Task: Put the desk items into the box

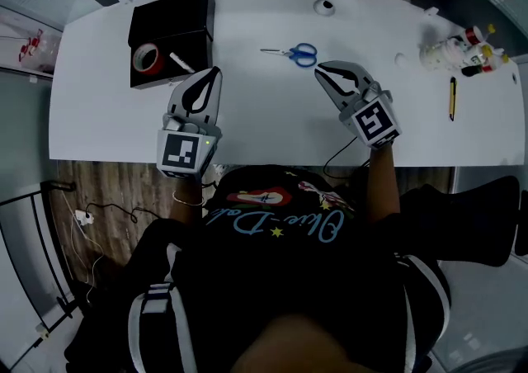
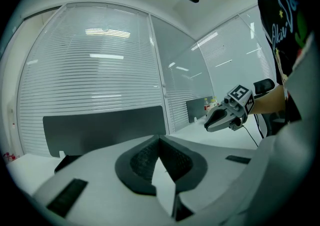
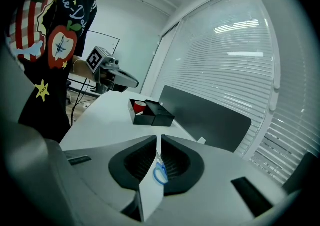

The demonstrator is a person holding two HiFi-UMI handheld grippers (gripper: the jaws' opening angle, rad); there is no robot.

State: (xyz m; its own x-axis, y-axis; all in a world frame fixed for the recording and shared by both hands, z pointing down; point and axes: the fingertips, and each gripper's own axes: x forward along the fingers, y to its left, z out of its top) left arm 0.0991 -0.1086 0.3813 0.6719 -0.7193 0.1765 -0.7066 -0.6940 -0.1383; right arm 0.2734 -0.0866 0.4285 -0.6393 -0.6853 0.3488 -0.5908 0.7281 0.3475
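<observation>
1. White tabletop (image 1: 264, 124) carrying black box (image 1: 173, 16) at far left, red tape roll (image 1: 146, 58) already inside.
2. Blue-handled scissors (image 1: 293, 53) lying loose mid-tabletop, not yet boxed.
3. Right claw (image 1: 320, 71) aimed at them, jaws slightly apart, likely readied for grasping.
4. Left claw (image 1: 216, 74) pressed together, empty, near box.

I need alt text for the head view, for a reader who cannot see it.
From above, a person holds two grippers over a white desk: the right gripper points at blue-handled scissors, the left gripper is beside a black box holding a red tape roll. Some bottles stand at the desk's right end.
</observation>
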